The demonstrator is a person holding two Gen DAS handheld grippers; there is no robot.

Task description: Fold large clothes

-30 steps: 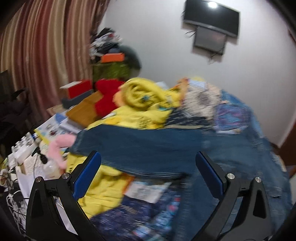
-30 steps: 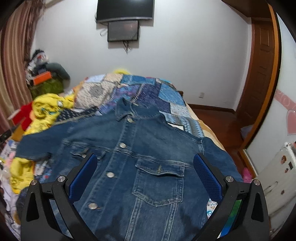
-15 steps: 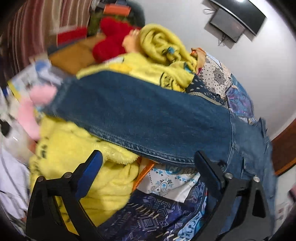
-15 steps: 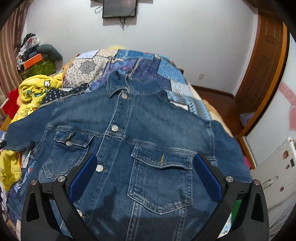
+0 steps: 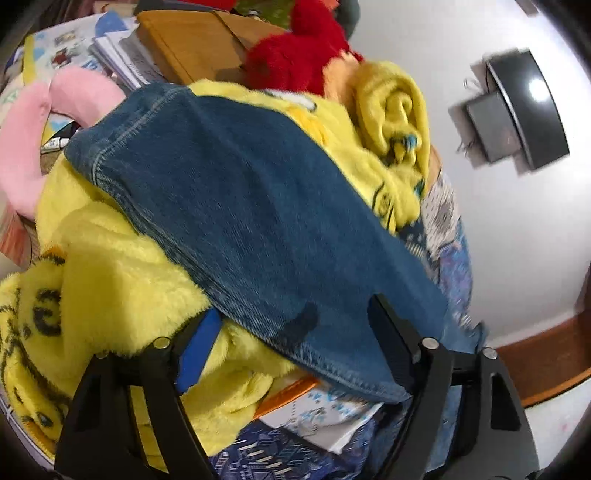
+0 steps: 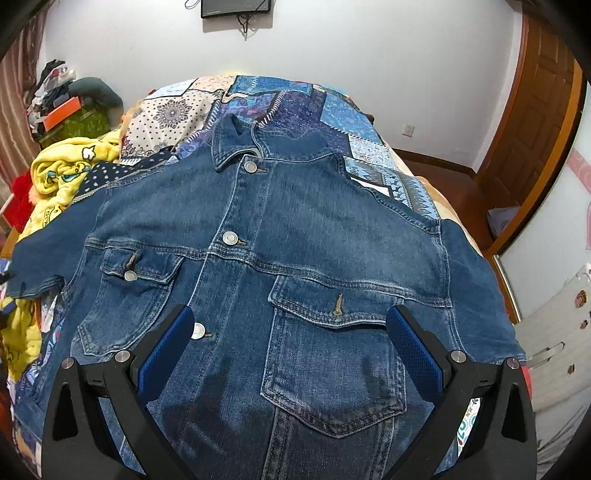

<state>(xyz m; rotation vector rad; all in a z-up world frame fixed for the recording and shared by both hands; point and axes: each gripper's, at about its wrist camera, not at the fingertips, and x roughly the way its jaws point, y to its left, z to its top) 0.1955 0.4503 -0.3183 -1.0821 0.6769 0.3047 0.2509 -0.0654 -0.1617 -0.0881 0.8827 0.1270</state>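
A blue denim jacket [image 6: 295,236] lies buttoned, front up, spread on a patchwork bed cover [image 6: 295,107]. In the left wrist view its left sleeve [image 5: 251,206] lies across a yellow plush blanket [image 5: 110,288]. My left gripper [image 5: 295,332] is open, its fingers straddling the sleeve's lower seam edge; the left finger is under the sleeve and the right finger lies over it. My right gripper [image 6: 291,347] is open and empty, hovering just above the jacket's front, over the right chest pocket [image 6: 332,362].
Beside the bed on the left are a pink plush [image 5: 29,147], a red plush [image 5: 295,62], a wooden box [image 5: 192,40] and papers. A yellow bundle [image 5: 395,107] sits behind the sleeve. A wall TV [image 6: 236,7] and a wooden door [image 6: 535,122] stand beyond the bed.
My left gripper has dropped and closed in on the sleeve until its fingers straddle the seam edge. My right gripper has moved lower and closer over the jacket's front.
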